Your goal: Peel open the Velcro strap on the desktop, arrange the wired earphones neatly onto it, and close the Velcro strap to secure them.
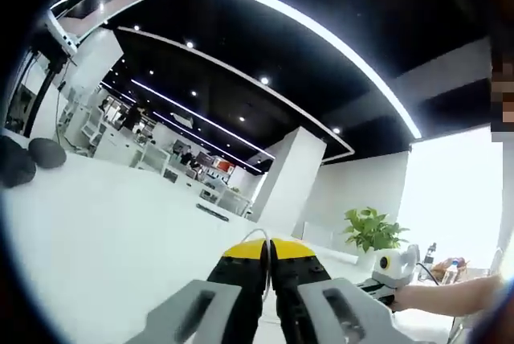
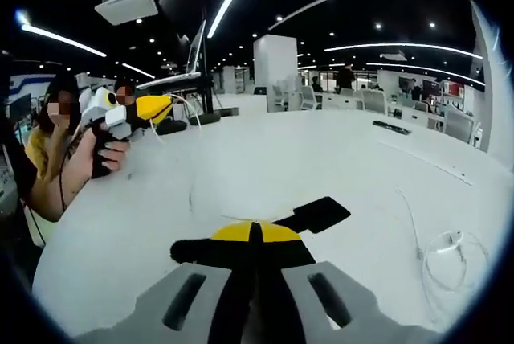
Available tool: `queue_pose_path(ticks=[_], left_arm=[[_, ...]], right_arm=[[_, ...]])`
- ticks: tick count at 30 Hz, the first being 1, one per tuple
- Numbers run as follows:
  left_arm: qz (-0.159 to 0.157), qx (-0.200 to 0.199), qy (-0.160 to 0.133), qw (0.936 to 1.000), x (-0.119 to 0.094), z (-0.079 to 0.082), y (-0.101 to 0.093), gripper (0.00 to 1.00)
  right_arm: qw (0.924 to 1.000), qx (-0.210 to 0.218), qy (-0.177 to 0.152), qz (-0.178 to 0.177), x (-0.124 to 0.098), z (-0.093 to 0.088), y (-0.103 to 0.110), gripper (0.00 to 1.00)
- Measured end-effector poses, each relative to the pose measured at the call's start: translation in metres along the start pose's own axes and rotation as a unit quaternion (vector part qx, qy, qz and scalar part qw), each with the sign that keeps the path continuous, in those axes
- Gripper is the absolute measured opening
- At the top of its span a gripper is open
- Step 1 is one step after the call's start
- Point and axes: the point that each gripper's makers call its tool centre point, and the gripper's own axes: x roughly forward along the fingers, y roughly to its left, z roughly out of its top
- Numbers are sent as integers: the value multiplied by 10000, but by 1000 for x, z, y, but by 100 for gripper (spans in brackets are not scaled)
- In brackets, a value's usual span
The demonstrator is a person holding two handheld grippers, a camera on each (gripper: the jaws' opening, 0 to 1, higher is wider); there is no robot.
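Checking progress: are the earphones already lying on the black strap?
No: the white earphones lie coiled on the table, well apart from the black strap.

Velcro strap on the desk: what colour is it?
Black; the strap shows best in the right gripper view.

Velcro strap point(image 2: 265, 231) middle hidden behind right gripper point(image 2: 255, 233); earphones point(image 2: 446, 260) detail too small to tell

Smooth white desktop point(image 2: 321, 167), matt black strap point(image 2: 321, 214)
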Motion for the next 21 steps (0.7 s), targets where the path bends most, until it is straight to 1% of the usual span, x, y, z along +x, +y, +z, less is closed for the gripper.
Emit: queue_pose_path(ticks=[6, 9, 11, 15, 16, 17, 18, 21], left_arm=[[-10, 125, 72, 9999, 1, -3, -1, 5], [-14, 208, 109, 9997, 1, -5, -2, 5], [-16, 242, 124, 9996, 1, -6, -3, 5], [-20, 270, 146, 9995, 1, -7, -3, 5], [-22, 272, 146, 9995, 1, -7, -3, 5], [-21, 273, 145, 9995, 1, -7, -3, 5], [-23, 274, 142, 9995, 1, -7, -4, 5], [-27, 273, 140, 9995, 0, -7, -4, 5]], right_arm=[[9996, -113, 50, 247, -4, -1, 12, 2], [9986, -173, 108, 492, -8, -2, 23, 2], [9980, -316, 155, 527, -10, -2, 28, 2], [9972, -344, 202, 638, -13, -1, 36, 3], [9970, -259, 185, 710, -15, -1, 39, 3], [9961, -25, 152, 870, -16, 0, 45, 3], [9957, 70, 99, 919, -17, 1, 45, 3], [9971, -57, 95, 748, -20, -3, 38, 3]])
